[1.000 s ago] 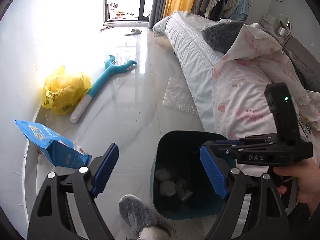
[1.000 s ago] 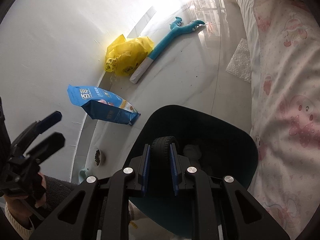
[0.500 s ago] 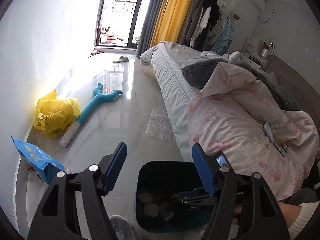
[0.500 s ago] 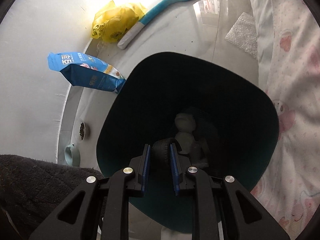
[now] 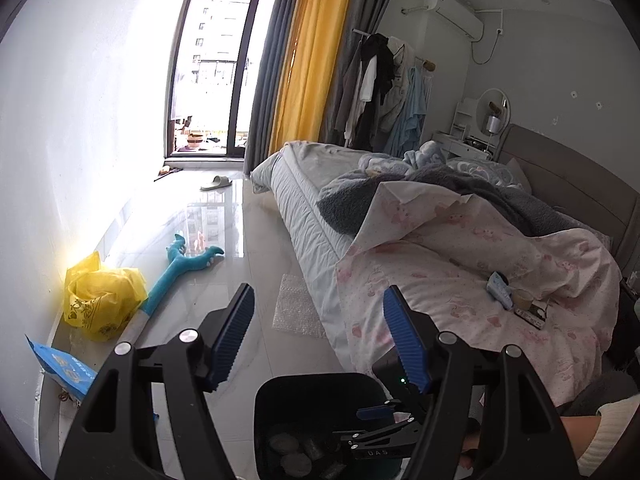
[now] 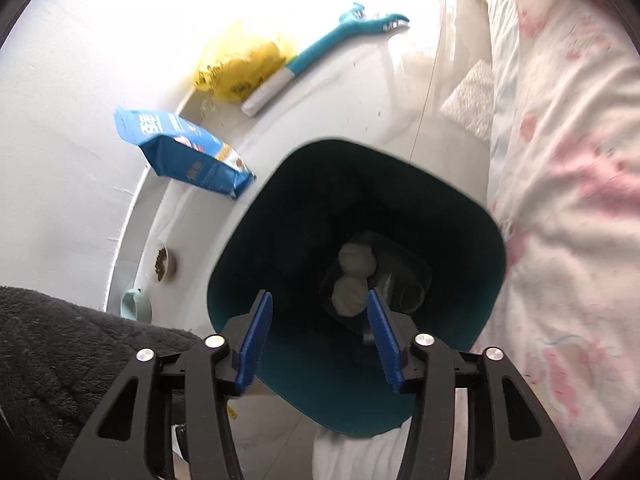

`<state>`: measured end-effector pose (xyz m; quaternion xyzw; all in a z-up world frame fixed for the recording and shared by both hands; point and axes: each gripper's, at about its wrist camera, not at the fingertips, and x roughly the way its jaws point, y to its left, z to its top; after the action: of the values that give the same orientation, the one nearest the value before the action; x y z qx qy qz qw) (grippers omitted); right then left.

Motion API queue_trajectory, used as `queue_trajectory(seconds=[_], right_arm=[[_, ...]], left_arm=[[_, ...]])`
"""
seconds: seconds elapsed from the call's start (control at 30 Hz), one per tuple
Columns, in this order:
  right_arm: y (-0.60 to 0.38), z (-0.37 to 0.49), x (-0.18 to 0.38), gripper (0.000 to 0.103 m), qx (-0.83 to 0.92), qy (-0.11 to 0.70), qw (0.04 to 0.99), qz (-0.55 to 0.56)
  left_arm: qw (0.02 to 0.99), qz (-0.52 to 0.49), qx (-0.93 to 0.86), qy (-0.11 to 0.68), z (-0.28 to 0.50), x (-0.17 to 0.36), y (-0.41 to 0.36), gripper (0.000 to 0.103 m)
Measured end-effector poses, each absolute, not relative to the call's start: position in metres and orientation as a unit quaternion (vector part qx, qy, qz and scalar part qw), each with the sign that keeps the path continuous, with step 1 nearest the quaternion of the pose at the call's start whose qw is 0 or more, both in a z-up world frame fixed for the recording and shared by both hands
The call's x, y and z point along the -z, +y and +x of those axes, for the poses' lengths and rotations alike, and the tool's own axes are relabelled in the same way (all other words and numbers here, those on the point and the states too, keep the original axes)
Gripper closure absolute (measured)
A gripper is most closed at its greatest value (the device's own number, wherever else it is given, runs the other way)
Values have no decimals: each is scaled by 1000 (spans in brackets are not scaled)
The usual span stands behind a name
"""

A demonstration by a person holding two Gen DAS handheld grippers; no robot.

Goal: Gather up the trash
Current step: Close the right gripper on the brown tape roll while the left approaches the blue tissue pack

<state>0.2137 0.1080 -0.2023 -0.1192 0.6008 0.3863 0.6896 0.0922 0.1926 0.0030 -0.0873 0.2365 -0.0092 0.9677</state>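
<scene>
While right tongs (image 6: 320, 336) gape wide over the bin (image 6: 472, 224), wads (image 6: 354, 276) lie inside it. Left tongs (image 5: 318, 338) wide, empty. Risk: blue packet (image 6: 184, 150) beside bin gets overlooked.

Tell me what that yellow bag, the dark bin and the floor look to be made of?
Yellow bag: thin plastic film, by its crumpled, slightly see-through folds. Bin: probably moulded plastic, with smooth, matte teal walls and rounded corners. Floor: glossy stone or ceramic tile, since it mirrors the window and shows joint lines.
</scene>
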Motion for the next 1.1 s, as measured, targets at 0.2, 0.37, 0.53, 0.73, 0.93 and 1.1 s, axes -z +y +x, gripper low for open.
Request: queue_trajectory(seconds=[0.2,0.37,0.53,0.73,0.93,1.1], right_arm=[[89,215,163,41,-395,559,722,-101],[63,219,134,40,-390,528,749,-88],[33,226,110,39,-376,500,777,-76],[-9,237,89,34,-352,473,805,-62],[-52,248,68,32,-333,444,830,-53],[-80,255,56,28,-316,416,850,-69]], left_arm=[[972,-81,24,218,101,-15,170,34],[974,-72,34,213,110,-20,148,32],[974,-64,49,213,119,-21,128,30],[972,-65,70,215,131,-23,108,25],[971,-38,92,215,149,-25,85,20],[965,-26,112,236,168,-15,70,16]])
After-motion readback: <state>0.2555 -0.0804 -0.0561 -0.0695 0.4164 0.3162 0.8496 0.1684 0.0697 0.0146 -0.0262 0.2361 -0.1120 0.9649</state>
